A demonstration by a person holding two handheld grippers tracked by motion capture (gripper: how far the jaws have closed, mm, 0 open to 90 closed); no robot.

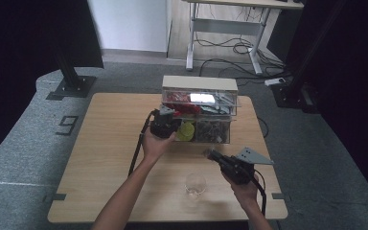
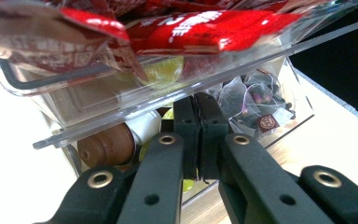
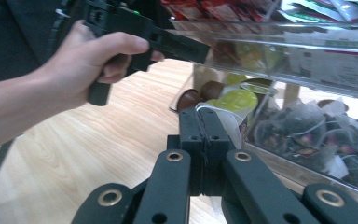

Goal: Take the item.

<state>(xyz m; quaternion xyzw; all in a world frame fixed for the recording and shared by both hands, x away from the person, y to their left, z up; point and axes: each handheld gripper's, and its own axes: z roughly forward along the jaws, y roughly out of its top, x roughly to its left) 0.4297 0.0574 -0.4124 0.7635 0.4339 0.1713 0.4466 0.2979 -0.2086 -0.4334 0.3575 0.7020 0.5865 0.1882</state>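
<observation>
- At the far middle of the wooden table [image 1: 105, 143] stands a clear plastic organizer [image 1: 199, 115] with a pale lid on top and see-through drawers below.
- Your left gripper [image 1: 167, 123] is right up against the organizer's near left side. Its jaws are pressed tight together with nothing between them.
- In the left gripper view the closed jaws point in under the upper drawer [image 2: 168, 100], which holds red packets [image 2: 200, 30]. I think the jaw tips touch the drawer's lower edge, but it is hard to be sure.
- Under that drawer you can see brown coffee capsules [image 2: 107, 148] on the left and tea bags [image 2: 256, 102] on the right.
- Your right gripper [image 1: 210, 154] is nearer to you and to the right, just in front of the organizer and apart from it. Its jaws are squeezed together too, and they seem to pinch a small white tag [image 3: 214, 114].
- In the right gripper view a yellow-green capsule [image 3: 235, 100] sits behind the jaw tips, and your left hand [image 3: 81, 65] shows at the upper left.
- A clear drinking glass [image 1: 195, 184] stands on the near part of the table, between your two arms.
</observation>
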